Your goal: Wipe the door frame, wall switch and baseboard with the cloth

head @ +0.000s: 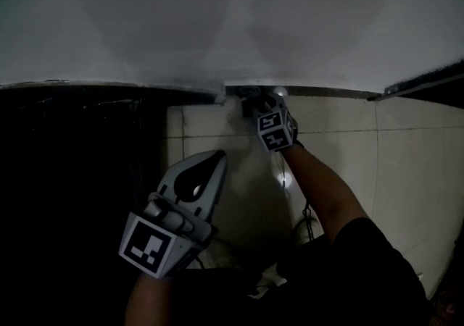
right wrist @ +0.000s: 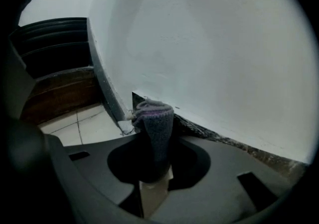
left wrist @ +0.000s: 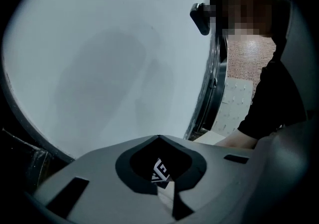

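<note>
My right gripper [head: 255, 106] reaches low to the foot of the white wall [head: 232, 20] and is shut on a grey-purple cloth [right wrist: 155, 124]. The cloth's bunched end touches the left end of the dark baseboard [right wrist: 234, 146], beside the grey door frame [right wrist: 102, 83]. In the head view the cloth [head: 251, 104] shows as a dark lump on the baseboard [head: 326, 91]. My left gripper [head: 216, 161] hangs back over the floor, shut and holding nothing, pointed at the wall [left wrist: 114, 63]. No wall switch is in view.
Pale floor tiles [head: 391, 165] spread right of my right arm. A dark doorway [head: 80, 172] fills the left. The left gripper view shows a dark door frame edge [left wrist: 215, 83] and the person's black sleeve [left wrist: 279, 98].
</note>
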Demonstrator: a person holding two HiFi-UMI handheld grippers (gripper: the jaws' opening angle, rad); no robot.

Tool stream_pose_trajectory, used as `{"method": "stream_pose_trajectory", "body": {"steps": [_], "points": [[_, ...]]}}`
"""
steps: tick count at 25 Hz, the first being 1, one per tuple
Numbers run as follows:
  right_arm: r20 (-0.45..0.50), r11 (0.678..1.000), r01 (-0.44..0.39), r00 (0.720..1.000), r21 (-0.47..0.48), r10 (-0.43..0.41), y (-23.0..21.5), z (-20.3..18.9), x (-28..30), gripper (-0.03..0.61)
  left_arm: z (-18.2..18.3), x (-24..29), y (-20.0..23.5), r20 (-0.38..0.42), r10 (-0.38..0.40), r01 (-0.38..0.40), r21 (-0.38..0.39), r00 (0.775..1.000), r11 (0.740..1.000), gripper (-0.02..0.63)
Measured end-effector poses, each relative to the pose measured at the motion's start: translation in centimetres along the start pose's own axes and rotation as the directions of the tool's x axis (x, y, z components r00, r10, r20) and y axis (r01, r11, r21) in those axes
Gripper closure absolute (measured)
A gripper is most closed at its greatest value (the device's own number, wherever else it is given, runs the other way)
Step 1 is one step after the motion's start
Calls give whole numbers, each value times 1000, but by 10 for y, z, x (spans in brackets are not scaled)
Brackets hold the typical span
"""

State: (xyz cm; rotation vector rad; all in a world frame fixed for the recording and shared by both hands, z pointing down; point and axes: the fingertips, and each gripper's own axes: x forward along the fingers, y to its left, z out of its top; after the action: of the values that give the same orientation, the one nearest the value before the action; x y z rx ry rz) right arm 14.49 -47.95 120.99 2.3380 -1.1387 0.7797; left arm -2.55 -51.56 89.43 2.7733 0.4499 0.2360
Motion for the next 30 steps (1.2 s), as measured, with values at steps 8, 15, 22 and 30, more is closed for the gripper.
{"method": "stream_pose_trajectory", "body": {"steps": [8, 15, 22, 30], "points": [[36, 998, 40, 999, -48, -38, -35, -8, -18, 488, 2, 14, -14, -3, -5, 5, 3, 1000, 1000, 614], [6, 990, 84, 996, -110, -84, -76, -15, -40, 486, 1, 14, -35, -12, -21, 22, 38, 1000, 999, 614], [22, 990, 73, 997, -119, -71, -93, -29, -48, 486, 13, 13, -72, 5, -93, 93, -19, 996, 995, 612], [49, 992, 86, 995, -95, -82, -128, -41, -63, 486, 6, 46, -101, -45, -132, 133, 36, 990, 990, 613]]}}
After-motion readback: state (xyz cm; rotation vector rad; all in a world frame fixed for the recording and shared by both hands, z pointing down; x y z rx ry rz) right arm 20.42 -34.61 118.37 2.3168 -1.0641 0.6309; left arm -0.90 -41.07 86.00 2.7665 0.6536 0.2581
